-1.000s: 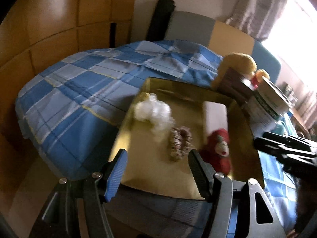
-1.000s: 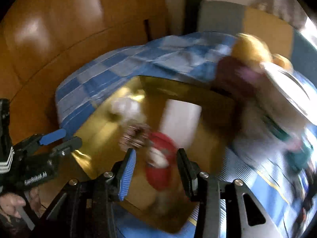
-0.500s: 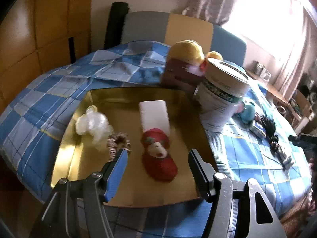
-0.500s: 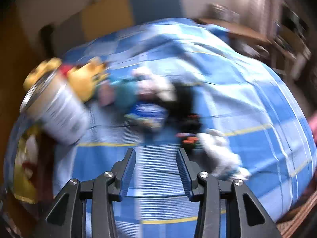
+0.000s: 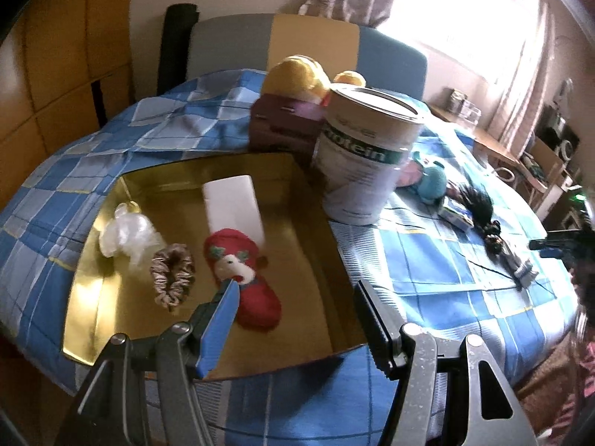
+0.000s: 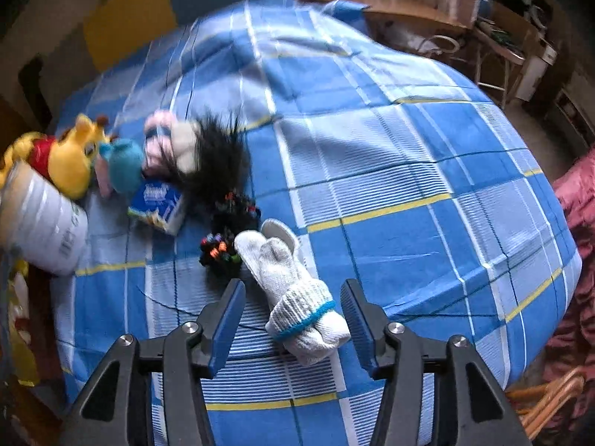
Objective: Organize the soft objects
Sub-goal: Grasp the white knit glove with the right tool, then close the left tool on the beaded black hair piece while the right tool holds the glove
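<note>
On the near part of the blue checked bed, the white sock bundle [image 6: 297, 290] with its teal band lies between the fingers of the right gripper [image 6: 293, 325], whose jaws have just been opening and touch nothing. Best to lower squarely over the banded cuff and close gently, clear of the black beaded tangle [image 6: 223, 245]. Over the gold tray [image 5: 319, 230], the left gripper [image 5: 297, 319] hangs apart, empty.

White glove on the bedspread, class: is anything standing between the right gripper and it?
Nothing visible blocks it. The white glove lies on the bedspread directly between the open jaws of the right gripper, which have just been opening. The black beaded item sits beside the glove's far end, clear of the jaws.
</note>
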The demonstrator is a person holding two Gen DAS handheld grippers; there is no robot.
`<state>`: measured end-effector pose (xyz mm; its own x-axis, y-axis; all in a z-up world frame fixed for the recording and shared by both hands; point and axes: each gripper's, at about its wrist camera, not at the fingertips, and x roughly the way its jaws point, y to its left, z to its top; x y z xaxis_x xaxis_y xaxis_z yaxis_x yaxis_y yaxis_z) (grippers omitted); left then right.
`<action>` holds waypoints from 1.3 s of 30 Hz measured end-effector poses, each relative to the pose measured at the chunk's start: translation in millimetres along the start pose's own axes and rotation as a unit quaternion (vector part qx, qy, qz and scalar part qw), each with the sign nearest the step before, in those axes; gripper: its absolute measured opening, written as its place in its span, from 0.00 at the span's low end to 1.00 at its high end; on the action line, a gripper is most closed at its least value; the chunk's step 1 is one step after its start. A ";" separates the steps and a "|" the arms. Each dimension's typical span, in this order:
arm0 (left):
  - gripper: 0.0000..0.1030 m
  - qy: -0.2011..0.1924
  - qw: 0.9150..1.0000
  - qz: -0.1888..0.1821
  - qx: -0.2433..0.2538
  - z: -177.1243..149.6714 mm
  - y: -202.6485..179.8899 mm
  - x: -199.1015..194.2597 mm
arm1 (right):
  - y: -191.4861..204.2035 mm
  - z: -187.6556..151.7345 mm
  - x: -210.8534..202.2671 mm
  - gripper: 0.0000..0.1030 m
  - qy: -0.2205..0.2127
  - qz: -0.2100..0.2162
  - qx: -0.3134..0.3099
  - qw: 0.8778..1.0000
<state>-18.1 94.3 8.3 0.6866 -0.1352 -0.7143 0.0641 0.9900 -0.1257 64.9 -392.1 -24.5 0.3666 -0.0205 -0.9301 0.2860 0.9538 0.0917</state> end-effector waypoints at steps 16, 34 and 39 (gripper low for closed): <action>0.63 0.012 0.998 -0.032 0.047 8.5 -42.8 11.8 | 2.8 -1.6 53.7 0.38 0.103 -0.077 -0.048 0.991; 0.63 0.031 0.991 -0.056 0.121 11.1 -107.7 32.7 | -53.2 11.1 53.1 0.37 -0.009 -0.099 0.125 0.987; 0.63 0.036 0.987 -0.064 0.141 13.0 -130.5 40.6 | -54.4 11.6 55.4 0.38 -0.006 -0.094 0.125 0.988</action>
<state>10.9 -39.9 4.6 0.6066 -0.2518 -0.7541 0.3533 0.9351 -0.0280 79.9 -448.7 -76.9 0.2962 -0.1957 -0.9348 0.5586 0.8294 0.0033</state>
